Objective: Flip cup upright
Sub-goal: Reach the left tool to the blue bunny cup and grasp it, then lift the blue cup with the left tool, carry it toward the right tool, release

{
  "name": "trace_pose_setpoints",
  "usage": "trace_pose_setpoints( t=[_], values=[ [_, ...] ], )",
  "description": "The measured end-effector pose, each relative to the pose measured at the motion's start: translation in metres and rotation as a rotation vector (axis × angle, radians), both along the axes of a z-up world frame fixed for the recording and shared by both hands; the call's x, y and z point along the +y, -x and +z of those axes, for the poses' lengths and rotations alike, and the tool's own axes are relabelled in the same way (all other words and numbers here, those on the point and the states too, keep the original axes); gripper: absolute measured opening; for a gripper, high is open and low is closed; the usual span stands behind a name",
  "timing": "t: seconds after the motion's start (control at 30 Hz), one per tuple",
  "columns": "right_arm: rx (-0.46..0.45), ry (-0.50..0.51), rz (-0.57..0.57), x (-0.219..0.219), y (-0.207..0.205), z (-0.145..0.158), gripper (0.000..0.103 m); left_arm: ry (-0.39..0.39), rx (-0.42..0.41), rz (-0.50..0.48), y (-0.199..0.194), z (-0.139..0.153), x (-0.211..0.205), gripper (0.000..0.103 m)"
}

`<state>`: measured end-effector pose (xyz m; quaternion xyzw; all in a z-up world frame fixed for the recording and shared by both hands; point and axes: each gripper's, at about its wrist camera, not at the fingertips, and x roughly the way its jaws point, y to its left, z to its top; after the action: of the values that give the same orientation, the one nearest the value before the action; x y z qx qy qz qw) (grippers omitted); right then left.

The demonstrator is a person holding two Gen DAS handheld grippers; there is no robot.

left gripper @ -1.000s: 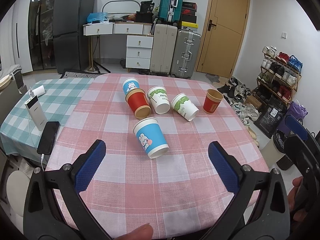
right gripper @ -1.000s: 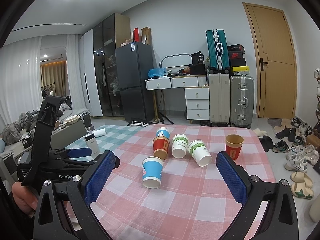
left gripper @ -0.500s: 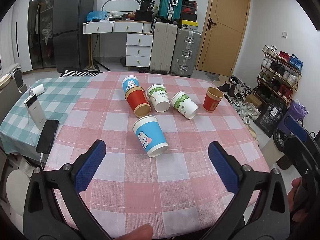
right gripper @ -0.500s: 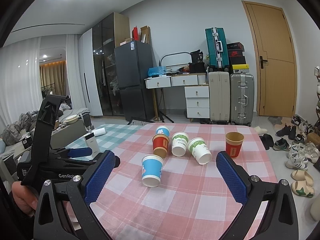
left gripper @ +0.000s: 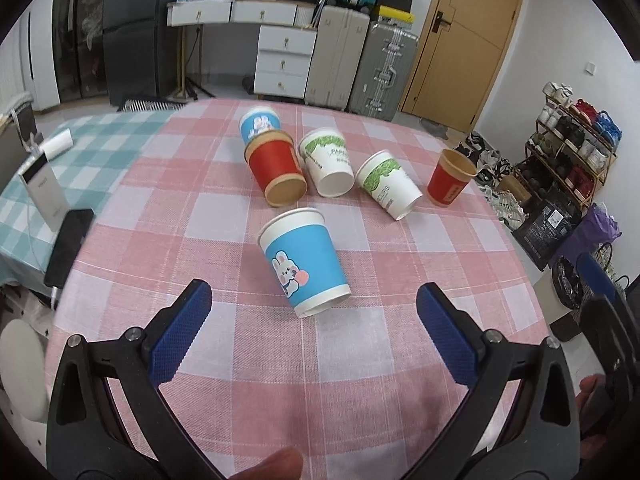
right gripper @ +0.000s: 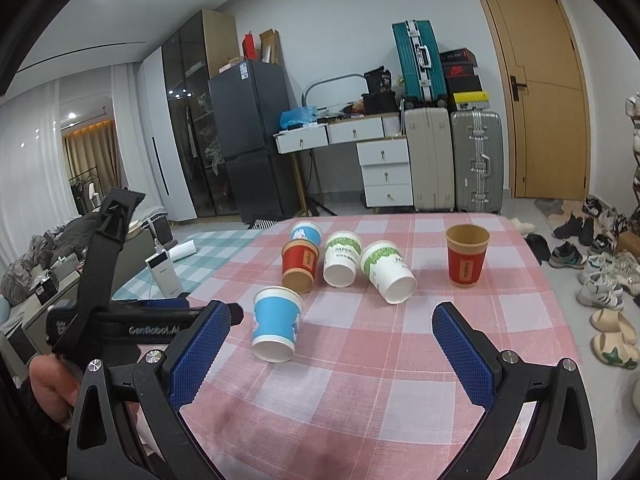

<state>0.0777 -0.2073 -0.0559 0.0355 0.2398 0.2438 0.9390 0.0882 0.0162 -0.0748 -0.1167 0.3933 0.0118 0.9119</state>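
Both hand-held grippers, left (left gripper: 312, 316) and right (right gripper: 332, 328), hover spread apart near the tipped blue cup (left gripper: 303, 261); approach under way, grasping comes next.

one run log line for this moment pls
phase: approach | left gripper: open, empty | right gripper: open, empty | nearest blue cup: on its side | red cup: upright

Counts, placed relative to upright red cup (left gripper: 450, 180) (right gripper: 466, 256) on pink checked table (left gripper: 360, 360) (right gripper: 360, 380):

- Paper cups: six total.
- Red cups: two. One upright (landmark); one on side (left gripper: 277, 174) (right gripper: 300, 265), well left of it.
- White-and-green cups: two, both on side, between the two red ones (left gripper: 330, 166) (right gripper: 341, 258), (left gripper: 387, 183) (right gripper: 386, 270).
- Blue bunny cups: two. One behind lying red cup (left gripper: 260, 124) (right gripper: 306, 233); one nearer camera, left of landmark (left gripper: 302, 260) (right gripper: 276, 328).
- Suitcases beyond landmark: three.
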Motion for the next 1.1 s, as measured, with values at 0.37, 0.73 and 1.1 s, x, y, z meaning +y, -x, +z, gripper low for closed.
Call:
trace_pose_setpoints(
  t=[0.37,0.73,1.1],
  values=[
    [0.064,-0.02,0.007,-0.011,-0.043,-0.033,0.103,0.028,0.184,0.068,-0.112,-0.061,0.011,0.102],
    [0.071,-0.037,0.028,-0.014,-0.05,-0.037,0.103,0.039,0.278,0.048,-0.146,-0.1,0.014,0.068],
    [0.056,-0.043,0.004,-0.016,-0.027,-0.024,0.103,0.056,0.225,-0.054,-0.119,-0.042,0.006,0.068]
  ],
)
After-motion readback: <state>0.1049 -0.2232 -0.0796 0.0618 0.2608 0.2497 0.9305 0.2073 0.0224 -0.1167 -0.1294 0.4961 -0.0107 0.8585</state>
